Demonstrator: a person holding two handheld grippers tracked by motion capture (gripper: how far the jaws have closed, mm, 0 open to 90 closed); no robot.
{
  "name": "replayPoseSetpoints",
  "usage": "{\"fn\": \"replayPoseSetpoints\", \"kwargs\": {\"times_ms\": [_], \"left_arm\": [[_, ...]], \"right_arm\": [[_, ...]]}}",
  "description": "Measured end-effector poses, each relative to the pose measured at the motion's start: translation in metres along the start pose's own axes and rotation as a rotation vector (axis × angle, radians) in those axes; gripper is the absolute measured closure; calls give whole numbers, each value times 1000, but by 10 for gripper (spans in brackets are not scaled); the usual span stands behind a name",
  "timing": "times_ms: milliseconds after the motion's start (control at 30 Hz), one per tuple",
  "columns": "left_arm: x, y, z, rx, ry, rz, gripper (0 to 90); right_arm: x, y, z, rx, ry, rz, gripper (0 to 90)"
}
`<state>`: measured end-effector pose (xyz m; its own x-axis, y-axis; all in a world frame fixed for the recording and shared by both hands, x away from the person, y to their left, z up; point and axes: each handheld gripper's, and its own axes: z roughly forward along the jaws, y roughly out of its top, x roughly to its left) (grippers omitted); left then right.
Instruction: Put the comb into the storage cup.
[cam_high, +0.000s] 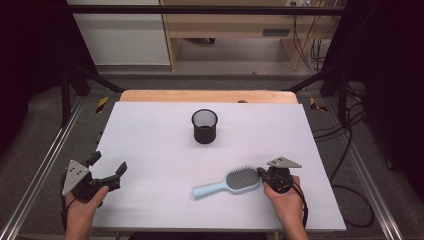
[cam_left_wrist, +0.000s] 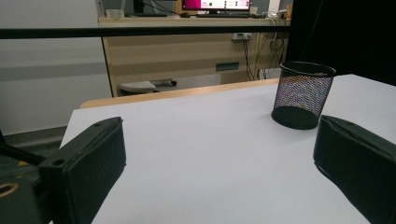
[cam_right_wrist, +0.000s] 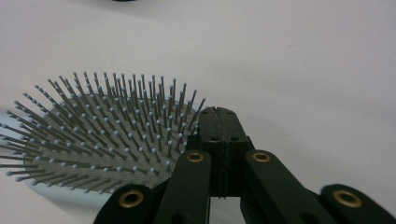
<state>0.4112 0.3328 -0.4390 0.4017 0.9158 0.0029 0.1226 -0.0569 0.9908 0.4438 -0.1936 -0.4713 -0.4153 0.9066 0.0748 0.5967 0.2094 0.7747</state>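
A light blue hairbrush (cam_high: 235, 181) lies bristles-up on the white table top (cam_high: 150, 140), its handle pointing left. My right gripper (cam_high: 261, 172) is at the right edge of the brush head. In the right gripper view its jaws (cam_right_wrist: 219, 114) are shut flat against each other beside the bristles (cam_right_wrist: 93, 135), with nothing between them. A black mesh cup (cam_high: 204, 126) stands upright near the table's middle back. My left gripper (cam_high: 109, 163) rests open at the front left. The cup (cam_left_wrist: 302, 95) shows far ahead, to the right, in the left gripper view.
A wooden strip (cam_high: 207, 96) edges the far side of the table. Metal rails (cam_high: 45, 170) run along both sides, and cables (cam_high: 350, 150) lie on the floor at the right. Bare white surface lies between the brush and the cup.
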Motion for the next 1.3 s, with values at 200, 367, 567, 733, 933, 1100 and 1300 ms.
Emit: {"fn": "replayPoseSetpoints", "kwargs": {"times_ms": [200,367,567,733,933,1100,1300], "left_arm": [[-1,0,0,4,1,7,27],[-3,0,2,11,-7,10,27],[-5,0,2,17,-13,12,27],[-6,-1,0,16,-11,7,27],[-7,1,-2,11,-20,11,27],[-8,1,-1,17,-28,8,27],[-14,1,2,25,-44,14,27]], "right_arm": [[22,6,10,3,31,-42,900],[38,9,17,-5,60,-61,900],[58,10,23,-17,81,-79,900],[66,9,23,-20,92,-95,900],[73,9,24,-21,94,-126,900],[76,9,26,-24,104,-143,900],[79,8,27,-33,116,-152,900]]}}
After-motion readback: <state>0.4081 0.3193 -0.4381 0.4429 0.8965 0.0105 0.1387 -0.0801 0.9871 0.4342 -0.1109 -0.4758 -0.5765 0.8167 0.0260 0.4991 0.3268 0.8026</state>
